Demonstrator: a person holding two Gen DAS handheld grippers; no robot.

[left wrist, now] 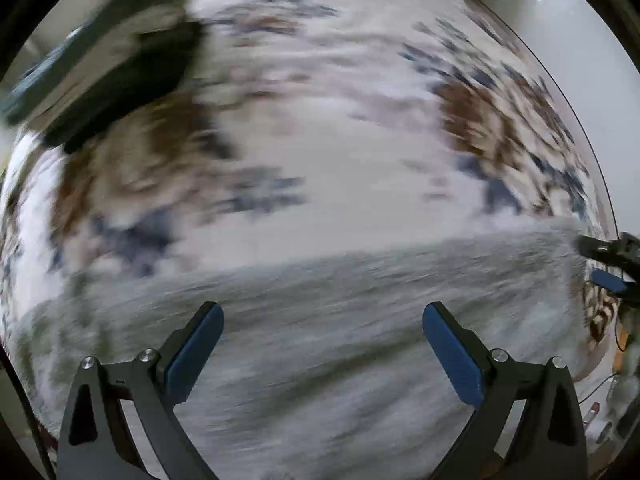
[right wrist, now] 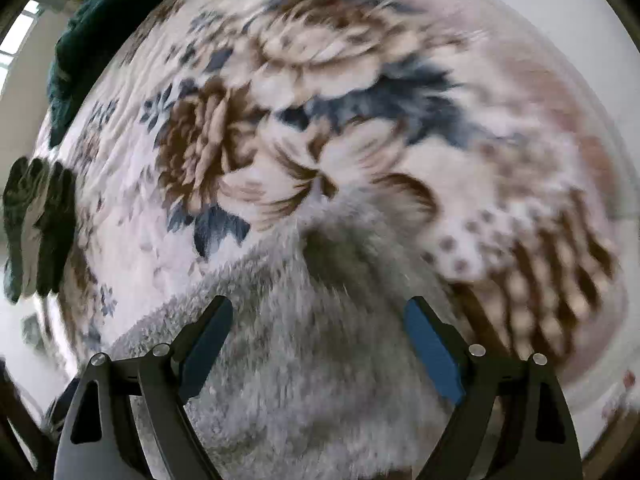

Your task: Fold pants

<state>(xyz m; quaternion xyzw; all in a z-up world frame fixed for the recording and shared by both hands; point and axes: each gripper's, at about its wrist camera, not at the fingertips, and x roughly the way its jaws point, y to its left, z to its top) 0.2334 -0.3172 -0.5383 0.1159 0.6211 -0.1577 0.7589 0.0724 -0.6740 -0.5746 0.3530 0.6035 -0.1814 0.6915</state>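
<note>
Pants point(right wrist: 304, 360) probably grey fleece, on floral blanket point(right wrist: 320, 100)

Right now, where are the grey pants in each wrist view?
Left wrist: pants fill the lower half, a blurred grey band under the open left gripper.
Right wrist: pants at lower centre, under the open right gripper.
Shared landmark: the floral blanket beyond them.

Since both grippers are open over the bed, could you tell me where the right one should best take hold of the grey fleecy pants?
Probably the raised ridge of the grey fleecy pants, ahead of the open right gripper. The fabric bunches up there above the floral blanket, so coming straight forward and down lets the fingers pinch the fold. Motion blur hides finer edges.
</note>
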